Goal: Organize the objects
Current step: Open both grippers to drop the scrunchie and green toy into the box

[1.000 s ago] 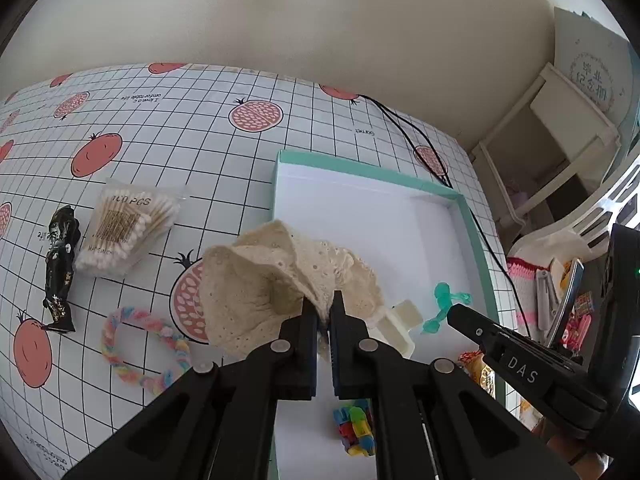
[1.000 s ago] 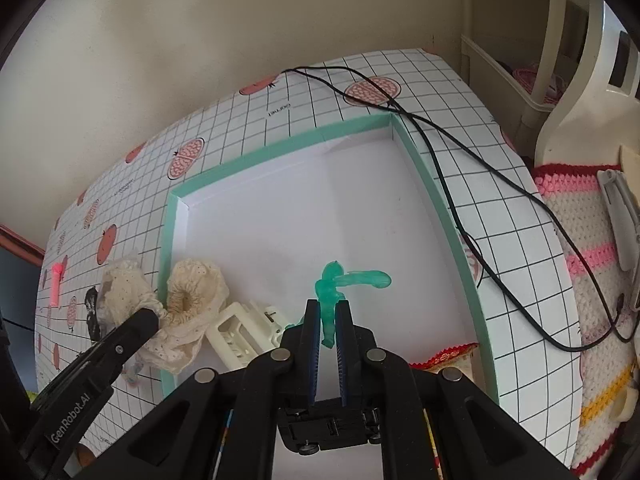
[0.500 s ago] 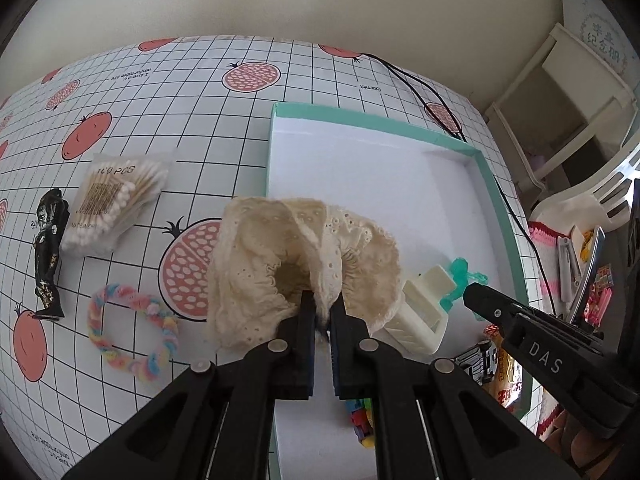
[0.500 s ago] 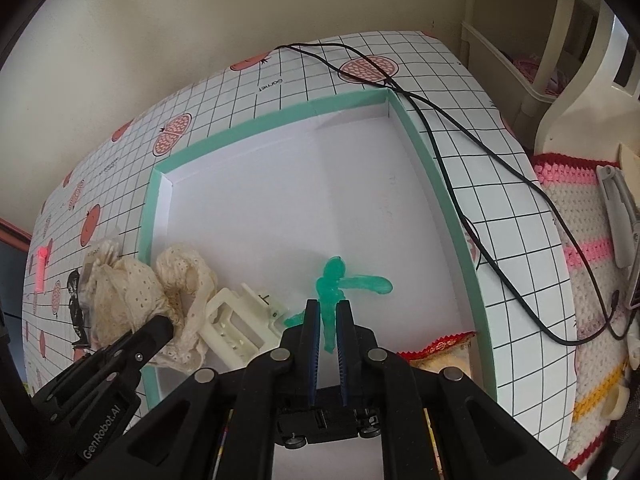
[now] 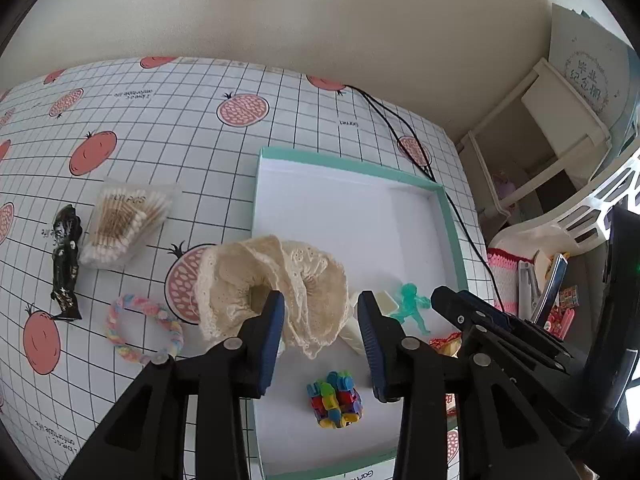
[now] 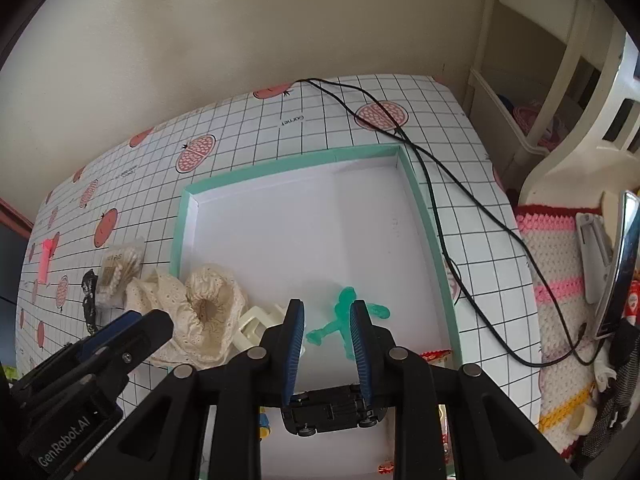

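Note:
A cream lace scrunchie (image 5: 272, 284) lies slumped across the left rim of the teal-edged white tray (image 5: 348, 160), partly inside and partly on the table. My left gripper (image 5: 320, 304) is open just behind it, fingers apart and holding nothing. In the right wrist view the scrunchie (image 6: 200, 312) lies left of a cream clip (image 6: 256, 328). A green plastic figure (image 6: 344, 320) lies flat on the floor of the tray (image 6: 280, 168), between the spread fingers of my open right gripper (image 6: 327, 312). A black toy car (image 6: 332, 408) lies under that gripper.
On the table left of the tray are a bag of cotton swabs (image 5: 124, 224), a black figurine (image 5: 66, 260) and a pastel braided hair tie (image 5: 140, 332). A colourful block toy (image 5: 335, 400) sits in the tray. A black cable (image 6: 440, 184) runs along its right rim.
Both grippers have opened. The left one let go of the scrunchie, which now rests on the tray's rim. The right one let go of the green figure.

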Tool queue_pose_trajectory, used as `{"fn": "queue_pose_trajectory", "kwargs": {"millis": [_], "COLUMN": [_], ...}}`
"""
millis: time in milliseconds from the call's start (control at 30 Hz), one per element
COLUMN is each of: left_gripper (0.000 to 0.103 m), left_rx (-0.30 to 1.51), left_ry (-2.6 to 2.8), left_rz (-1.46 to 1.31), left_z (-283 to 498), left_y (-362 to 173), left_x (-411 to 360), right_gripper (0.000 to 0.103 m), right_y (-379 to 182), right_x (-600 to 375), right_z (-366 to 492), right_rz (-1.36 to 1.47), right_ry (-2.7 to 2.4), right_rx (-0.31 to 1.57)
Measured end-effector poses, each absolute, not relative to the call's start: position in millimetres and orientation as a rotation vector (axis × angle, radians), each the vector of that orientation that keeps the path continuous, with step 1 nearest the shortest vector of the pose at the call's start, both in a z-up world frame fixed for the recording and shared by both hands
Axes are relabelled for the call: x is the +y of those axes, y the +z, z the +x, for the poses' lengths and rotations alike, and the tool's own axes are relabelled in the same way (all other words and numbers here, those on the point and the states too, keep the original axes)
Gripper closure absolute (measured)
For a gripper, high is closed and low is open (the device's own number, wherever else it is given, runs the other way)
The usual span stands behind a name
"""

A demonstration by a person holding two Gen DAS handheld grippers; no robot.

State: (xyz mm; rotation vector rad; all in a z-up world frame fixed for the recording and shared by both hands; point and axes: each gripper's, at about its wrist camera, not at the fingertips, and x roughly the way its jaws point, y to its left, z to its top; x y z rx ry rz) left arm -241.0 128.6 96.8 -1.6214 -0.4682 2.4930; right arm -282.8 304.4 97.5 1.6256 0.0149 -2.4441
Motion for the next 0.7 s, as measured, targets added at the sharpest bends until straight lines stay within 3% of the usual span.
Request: {"fn": "queue_pose_trajectory", "kwargs": {"millis": [100, 167, 233, 333, 500, 533, 567, 700], "left_gripper": [0.058, 0.052, 0.048, 0.036, 0.032, 0.027, 0.022, 0.022], "left_rx": [-0.466, -0.470, -0.477, -0.483, -0.527, -0.532, -0.535, -0.548], "left_ry": [2.533, 2.557, 2.575, 2.612, 2.641, 2.645, 2.651, 2.672], "left_rz": [-1.590, -1.580, -1.584, -1.620, -1.670, -1.677, -1.684, -1.702], "left_z": [-240.9, -241.2, -242.0, -243.3, -244.3, -243.9, -243.7, -242.9], "left_y": [110.6, 115.9, 117.7, 115.8, 107.1, 105.7, 104.4, 100.9], "left_x": [123.1, 117.6, 111.2, 101.4, 80.0, 76.6, 73.6, 65.2], "right_gripper": [0.057, 0.052, 0.036, 0.027, 0.009, 0.004, 0.002, 0.001], "right_y": [109.0, 114.1, 117.2, 118.6, 115.7, 115.4, 115.2, 112.2], "right_x": [299.7, 297.0, 295.4, 294.7, 294.7, 295.1, 295.3, 295.7], "right_z": [-281.1, -279.8, -279.0, -278.8, -279.9, -279.9, -280.1, -280.5], "right_rz": [1.592, 1.576, 1.565, 1.559, 1.571, 1.570, 1.568, 1.572], "right_ry": [-2.466, -2.475, -2.485, -2.485, -2.492, -2.494, -2.497, -2.496], "right_rx": [0.060, 0.088, 0.110, 0.114, 0.126, 0.128, 0.128, 0.119]}}
